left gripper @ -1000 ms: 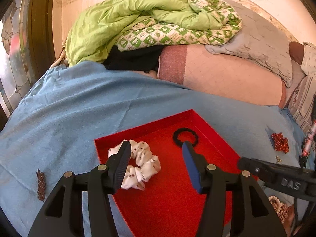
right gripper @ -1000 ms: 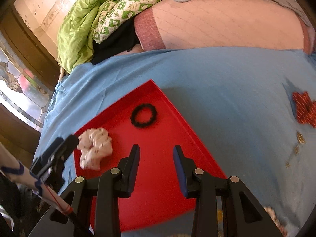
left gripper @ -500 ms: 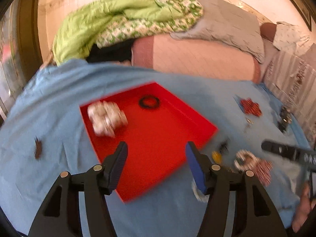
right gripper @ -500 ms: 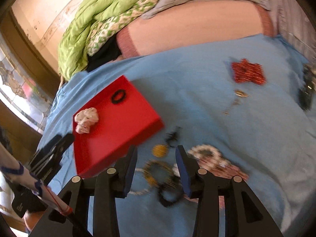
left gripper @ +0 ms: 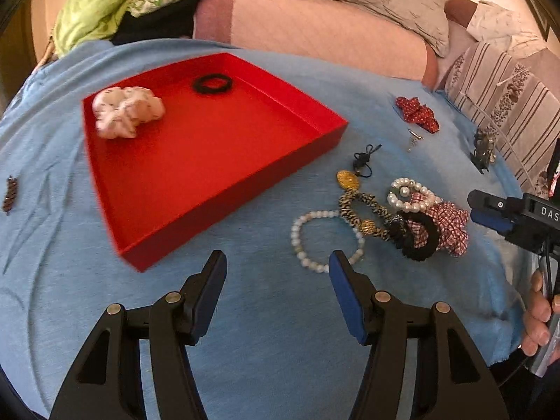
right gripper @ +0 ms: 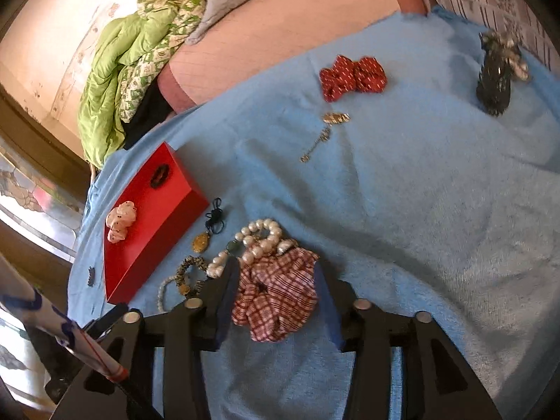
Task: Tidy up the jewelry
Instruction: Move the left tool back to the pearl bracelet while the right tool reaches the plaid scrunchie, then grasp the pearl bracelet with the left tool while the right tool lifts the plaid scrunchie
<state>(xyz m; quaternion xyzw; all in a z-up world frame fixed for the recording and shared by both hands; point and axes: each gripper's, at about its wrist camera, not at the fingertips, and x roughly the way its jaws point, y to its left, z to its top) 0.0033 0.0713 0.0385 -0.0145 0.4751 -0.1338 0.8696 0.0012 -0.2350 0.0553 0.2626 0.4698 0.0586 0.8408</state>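
— Where is the checked scrunchie lying?
— On the blue blanket, touching the pearls — your right tool is straddling it, jaws just opening, pads not pressing.
— And my left?
— Your left tool is hanging apart, empty, near the red tray.

- My left wrist cam looks steeply down, near the red tray.
- Right cam sits close over the checked scrunchie; both views share tray and jewelry pile.

Open left gripper above blue cloth
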